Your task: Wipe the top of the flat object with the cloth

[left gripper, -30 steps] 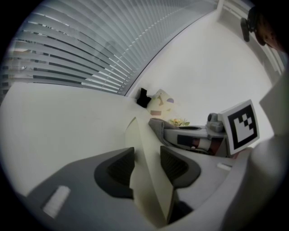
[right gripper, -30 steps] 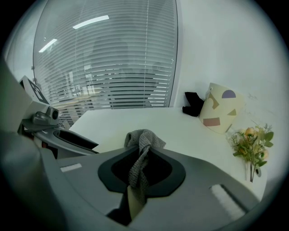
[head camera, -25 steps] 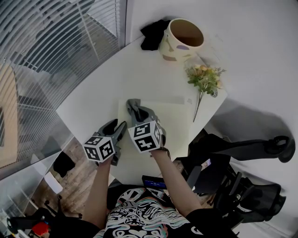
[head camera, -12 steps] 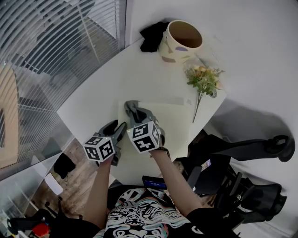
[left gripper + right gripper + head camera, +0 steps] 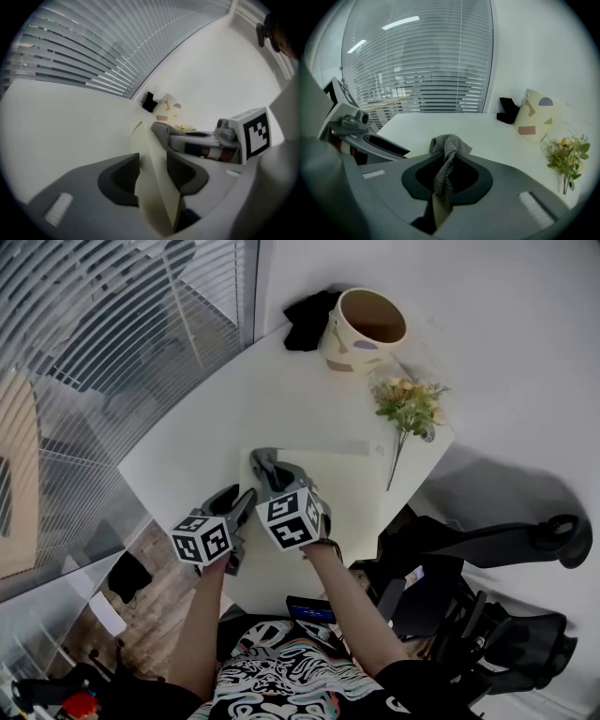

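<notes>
A pale cream flat sheet (image 5: 352, 493) lies on the white table (image 5: 234, 409). My left gripper (image 5: 240, 502) is shut on the sheet's near-left edge; in the left gripper view the sheet (image 5: 157, 187) stands edge-on between the jaws of that gripper (image 5: 152, 171). My right gripper (image 5: 265, 463) rests over the sheet's left part, shut on a grey knitted cloth (image 5: 445, 157). The cloth bunches out past the tips of the right gripper (image 5: 446, 176) and shows in the left gripper view as the cloth (image 5: 161, 132).
A cream pot with coloured shapes (image 5: 366, 329) and a black bundle (image 5: 305, 315) stand at the table's far corner. A flower sprig (image 5: 410, 407) lies near the right edge. Window blinds run along the left. A black office chair (image 5: 487, 549) sits right of the table.
The head view has shifted a little. Both grippers keep their holds and stay almost where they were on the sheet.
</notes>
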`<state>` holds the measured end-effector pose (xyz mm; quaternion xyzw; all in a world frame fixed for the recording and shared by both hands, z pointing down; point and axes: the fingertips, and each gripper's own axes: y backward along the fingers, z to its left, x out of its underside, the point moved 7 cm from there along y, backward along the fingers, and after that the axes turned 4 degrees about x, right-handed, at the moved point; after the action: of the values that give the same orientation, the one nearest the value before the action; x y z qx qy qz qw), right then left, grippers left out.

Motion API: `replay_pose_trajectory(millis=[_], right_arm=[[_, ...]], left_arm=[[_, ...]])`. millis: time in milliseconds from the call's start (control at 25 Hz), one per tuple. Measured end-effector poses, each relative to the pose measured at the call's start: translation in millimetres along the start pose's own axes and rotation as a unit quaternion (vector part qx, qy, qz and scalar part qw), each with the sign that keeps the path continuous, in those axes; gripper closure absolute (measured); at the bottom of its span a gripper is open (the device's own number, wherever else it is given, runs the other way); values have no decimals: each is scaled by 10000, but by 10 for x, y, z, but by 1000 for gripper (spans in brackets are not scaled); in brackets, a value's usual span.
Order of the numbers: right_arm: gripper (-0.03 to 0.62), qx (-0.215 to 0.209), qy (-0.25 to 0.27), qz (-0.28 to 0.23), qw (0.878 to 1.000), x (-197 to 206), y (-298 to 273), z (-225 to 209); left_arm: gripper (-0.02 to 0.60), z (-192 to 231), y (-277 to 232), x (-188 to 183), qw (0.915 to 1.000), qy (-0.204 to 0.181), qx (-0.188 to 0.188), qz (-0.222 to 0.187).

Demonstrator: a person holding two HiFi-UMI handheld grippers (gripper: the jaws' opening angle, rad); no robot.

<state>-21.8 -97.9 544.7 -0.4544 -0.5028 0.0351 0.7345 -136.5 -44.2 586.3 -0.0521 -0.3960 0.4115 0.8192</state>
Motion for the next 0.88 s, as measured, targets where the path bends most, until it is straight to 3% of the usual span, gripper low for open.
replay_pose_trajectory(millis=[880], right_arm=[[565,-57,56,-29,10000,60,69,83]], left_arm=[[348,25,3,9,9999,119,49,-17]])
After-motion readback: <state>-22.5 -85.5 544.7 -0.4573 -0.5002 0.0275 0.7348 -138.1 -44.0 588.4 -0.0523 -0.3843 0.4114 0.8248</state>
